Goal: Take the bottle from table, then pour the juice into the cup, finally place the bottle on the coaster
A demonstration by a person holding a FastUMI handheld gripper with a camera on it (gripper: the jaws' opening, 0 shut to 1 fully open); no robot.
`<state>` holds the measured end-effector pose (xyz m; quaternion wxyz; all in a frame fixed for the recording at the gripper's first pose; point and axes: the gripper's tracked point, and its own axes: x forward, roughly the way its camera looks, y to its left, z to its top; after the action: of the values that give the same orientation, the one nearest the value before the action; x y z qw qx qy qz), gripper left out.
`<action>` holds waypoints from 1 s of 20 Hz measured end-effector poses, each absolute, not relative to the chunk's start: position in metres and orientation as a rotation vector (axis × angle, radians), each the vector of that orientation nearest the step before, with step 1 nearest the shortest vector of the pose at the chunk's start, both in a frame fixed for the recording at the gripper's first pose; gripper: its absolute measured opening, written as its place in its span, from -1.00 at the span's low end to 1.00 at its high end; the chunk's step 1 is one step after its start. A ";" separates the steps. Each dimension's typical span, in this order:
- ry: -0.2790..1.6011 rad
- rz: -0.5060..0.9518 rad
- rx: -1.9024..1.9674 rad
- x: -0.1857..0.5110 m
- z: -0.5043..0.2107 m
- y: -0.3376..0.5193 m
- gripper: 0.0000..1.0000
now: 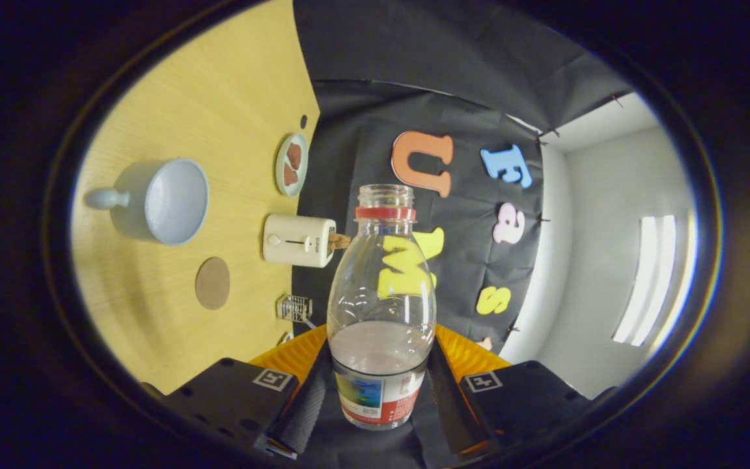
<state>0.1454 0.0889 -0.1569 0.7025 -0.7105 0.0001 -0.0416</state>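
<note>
A clear plastic bottle (381, 306) with a red neck ring, no cap and a little pale juice in its lower part sits between my two fingers, and my gripper (378, 397) is shut on its labelled base. The view is rolled sideways, so the wooden table (219, 85) stands like a wall beside the bottle. On that table, beyond the fingers, rests a pale blue cup (165, 200) with a stub handle, its mouth facing me. A round brown coaster (212, 283) lies on the table a short way from the cup, closer to my fingers.
A cream toaster (298, 240) with a slice in it stands on the table just beside the bottle's neck. A small plate (291, 164) with brown pieces lies farther off by the booth's black wall. A small wire rack (294, 307) sits near the coaster.
</note>
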 end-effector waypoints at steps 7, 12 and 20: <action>-0.058 -0.116 -1.126 0.147 -0.133 0.089 0.62; -0.098 -0.110 -0.792 0.138 -0.102 0.089 0.62; -0.151 -0.093 -0.311 0.139 -0.055 0.072 0.62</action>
<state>0.1390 0.0719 -0.0551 0.9840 -0.1549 -0.0751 -0.0463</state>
